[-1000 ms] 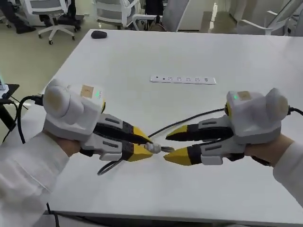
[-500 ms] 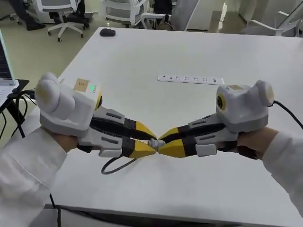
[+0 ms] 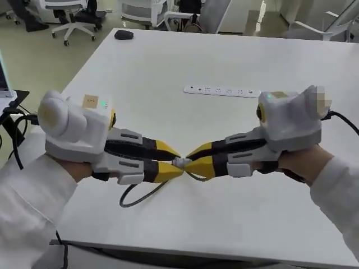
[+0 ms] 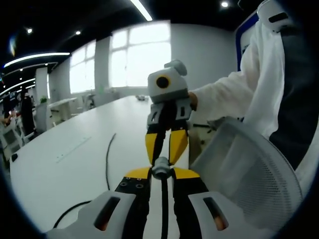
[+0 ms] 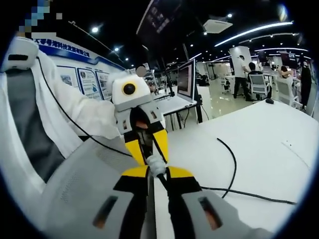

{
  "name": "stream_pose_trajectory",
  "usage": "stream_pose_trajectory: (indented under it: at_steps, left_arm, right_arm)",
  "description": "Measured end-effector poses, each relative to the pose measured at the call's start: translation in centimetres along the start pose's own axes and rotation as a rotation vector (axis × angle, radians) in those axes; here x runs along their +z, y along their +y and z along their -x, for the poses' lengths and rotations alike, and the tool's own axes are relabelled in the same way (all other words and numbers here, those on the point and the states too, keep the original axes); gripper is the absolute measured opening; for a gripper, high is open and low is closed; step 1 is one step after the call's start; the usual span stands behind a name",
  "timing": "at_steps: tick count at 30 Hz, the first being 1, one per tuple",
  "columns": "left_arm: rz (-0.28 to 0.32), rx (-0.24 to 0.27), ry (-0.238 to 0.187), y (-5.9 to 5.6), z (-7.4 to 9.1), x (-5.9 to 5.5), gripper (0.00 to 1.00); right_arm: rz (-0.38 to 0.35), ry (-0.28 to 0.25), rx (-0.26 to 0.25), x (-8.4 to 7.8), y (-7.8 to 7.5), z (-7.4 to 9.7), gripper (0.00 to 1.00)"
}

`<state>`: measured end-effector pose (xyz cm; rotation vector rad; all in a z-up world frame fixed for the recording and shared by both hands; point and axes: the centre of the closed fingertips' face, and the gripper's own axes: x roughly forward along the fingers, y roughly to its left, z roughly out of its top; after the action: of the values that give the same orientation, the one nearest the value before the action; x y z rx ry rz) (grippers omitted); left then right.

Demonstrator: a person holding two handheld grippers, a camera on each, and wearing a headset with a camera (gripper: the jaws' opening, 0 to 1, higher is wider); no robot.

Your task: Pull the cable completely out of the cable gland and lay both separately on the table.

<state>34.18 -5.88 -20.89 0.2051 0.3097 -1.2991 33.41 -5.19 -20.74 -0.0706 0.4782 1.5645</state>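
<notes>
A small grey cable gland (image 3: pixel 180 163) hangs above the white table (image 3: pixel 235 218), between the tips of both grippers. My left gripper (image 3: pixel 176 163) comes in from the left and is shut on the gland (image 4: pixel 161 166). The black cable (image 4: pixel 162 211) runs back between its jaws and loops down onto the table (image 3: pixel 137 197). My right gripper (image 3: pixel 191 160) meets it tip to tip from the right, shut on the short cable end right beside the gland (image 5: pixel 155 163). From each gripper view the other gripper faces the camera: right gripper (image 4: pixel 163 157), left gripper (image 5: pixel 148 153).
A white power strip (image 3: pixel 222 91) lies across the middle of the table. A dark mouse (image 3: pixel 123 35) sits at the far left corner. More black cable lies on the tabletop (image 5: pixel 232 167). Office chairs (image 3: pixel 73 14) stand beyond the far edge.
A second ago the right gripper was open, a little apart from the gland. It has moved in and shut on the cable end. The left gripper keeps its hold.
</notes>
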Motion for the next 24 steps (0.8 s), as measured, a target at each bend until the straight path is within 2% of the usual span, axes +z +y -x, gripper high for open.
stream_pose_trajectory:
  at_steps: [2, 5, 8, 13, 17, 19, 20, 21, 22, 24]
  left_arm:
    - [0.019, 0.005, -0.012, 0.0, -0.1, 0.2, 0.17]
    - [0.079, 0.017, -0.033, 0.2, 0.0, 0.3, 0.17]
    - [0.073, 0.020, -0.038, 0.1, 0.1, 0.4, 0.17]
    - [0.063, 0.020, -0.036, -0.1, 0.6, 0.4, 0.16]
    - [0.069, 0.000, -0.062, -0.5, 1.2, 0.8, 0.15]
    - [0.068, -0.010, -0.089, -0.7, 1.5, 1.2, 0.14]
    - [0.070, -0.016, -0.099, -0.8, 1.6, 1.4, 0.14]
    - [0.064, -0.019, -0.104, -0.8, 1.6, 1.5, 0.14]
    - [0.057, -0.022, -0.104, -0.9, 1.6, 1.5, 0.14]
    - [0.042, -0.030, -0.101, -1.1, 1.7, 1.4, 0.14]
  right_arm:
    - [0.003, 0.003, -0.008, 0.0, -0.1, 0.2, 0.12]
    - [-0.041, -0.001, -0.020, 0.0, -0.3, 0.4, 0.12]
    - [-0.049, -0.001, -0.026, 0.3, -0.2, 0.3, 0.11]
    - [-0.043, 0.031, -0.036, 0.5, 0.3, -0.1, 0.11]
    - [-0.025, 0.039, -0.027, 0.8, 0.9, -0.1, 0.12]
    - [0.041, 0.024, -0.005, 1.2, 1.2, -0.1, 0.13]
    - [0.034, 0.012, 0.016, 1.4, 1.3, -0.1, 0.13]
    - [0.011, 0.002, 0.029, 1.5, 1.4, 0.0, 0.13]
    - [-0.044, -0.053, 0.034, 2.3, 1.1, 0.2, 0.15]
    - [-0.135, -0.112, 0.051, 2.9, 0.6, 0.7, 0.20]
